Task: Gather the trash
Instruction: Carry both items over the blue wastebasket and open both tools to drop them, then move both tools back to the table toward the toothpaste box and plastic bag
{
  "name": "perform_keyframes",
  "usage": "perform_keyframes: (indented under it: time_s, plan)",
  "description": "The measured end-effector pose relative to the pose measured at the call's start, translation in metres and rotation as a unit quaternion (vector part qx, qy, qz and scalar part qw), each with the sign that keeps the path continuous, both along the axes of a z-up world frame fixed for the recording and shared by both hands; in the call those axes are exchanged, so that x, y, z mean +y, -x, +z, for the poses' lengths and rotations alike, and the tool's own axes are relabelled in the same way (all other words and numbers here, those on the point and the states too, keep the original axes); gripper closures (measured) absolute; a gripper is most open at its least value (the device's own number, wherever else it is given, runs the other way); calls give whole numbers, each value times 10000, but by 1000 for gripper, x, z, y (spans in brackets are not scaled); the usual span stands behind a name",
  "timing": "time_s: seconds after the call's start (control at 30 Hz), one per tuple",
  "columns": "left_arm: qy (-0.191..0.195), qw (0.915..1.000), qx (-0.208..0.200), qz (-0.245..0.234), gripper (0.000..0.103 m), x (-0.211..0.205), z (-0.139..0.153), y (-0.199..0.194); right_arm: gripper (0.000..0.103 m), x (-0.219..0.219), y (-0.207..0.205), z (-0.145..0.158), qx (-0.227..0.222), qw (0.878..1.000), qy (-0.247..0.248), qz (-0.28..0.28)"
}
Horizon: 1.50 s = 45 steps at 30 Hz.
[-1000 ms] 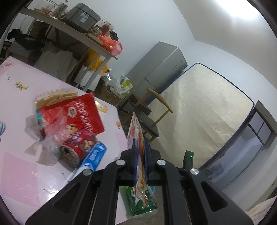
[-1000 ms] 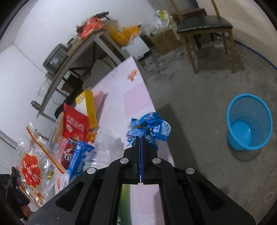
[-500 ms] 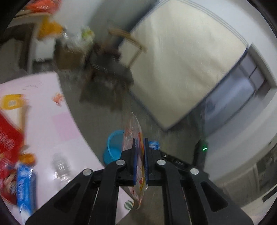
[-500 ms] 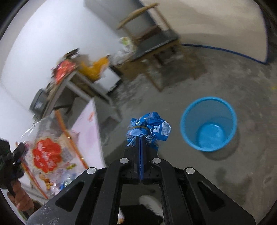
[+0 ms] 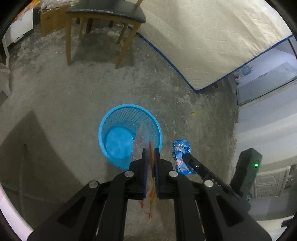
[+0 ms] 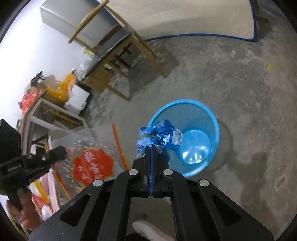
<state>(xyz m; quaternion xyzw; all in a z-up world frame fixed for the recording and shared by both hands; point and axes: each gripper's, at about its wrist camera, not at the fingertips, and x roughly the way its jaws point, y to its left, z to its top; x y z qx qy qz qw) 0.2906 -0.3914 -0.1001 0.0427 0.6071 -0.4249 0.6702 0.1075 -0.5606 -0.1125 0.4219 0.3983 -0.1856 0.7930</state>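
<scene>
Judging by the empty bin (image 5: 130, 136), nothing is binned yet. L gripper (image 5: 150, 148) is clamped on a clear bag (image 6: 91, 157) above the bin; R gripper (image 6: 150, 148) is shut on a blue wrapper (image 6: 159, 135) at its rim. Both drops are left.

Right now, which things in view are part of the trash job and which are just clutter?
In the job:
- left gripper, shut on clear printed bag
- right gripper, shut on crumpled blue wrapper
- blue basket, nothing in it yet

Just lying about:
- wooden chair
- mattress
- cardboard box
- orange bag
</scene>
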Motion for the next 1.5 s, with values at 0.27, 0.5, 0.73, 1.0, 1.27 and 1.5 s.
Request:
perform_keyframes:
  time_s: [0.27, 0.5, 0.73, 1.0, 1.27, 1.5]
  plan:
    - [-279, 9984, -47, 494, 55, -29, -36, -11, 57, -38, -27, -50, 363, 9991, 39, -205]
    - [-218, 9981, -529, 226, 44, -11, -1, -2, 56, -36, -7, -48, 285, 9995, 12, -140]
    - [479, 9912, -1182, 343, 21, 77, 85, 22, 48, -11, 13, -11, 42, 9990, 343, 275]
    - [1061, 9661, -2124, 1014, 6, 266, 182, 62, 37, 54, 28, 47, -383, 9901, 516, 1249]
    - [1029, 9296, -2529, 2475, 6, 456, 207, 126, 34, 143, 11, 91, -937, 9640, 312, 2469]
    - [926, 9171, -2587, 2890, 6, 514, 166, 187, 31, 217, -9, 129, -1257, 9331, 328, 3353]
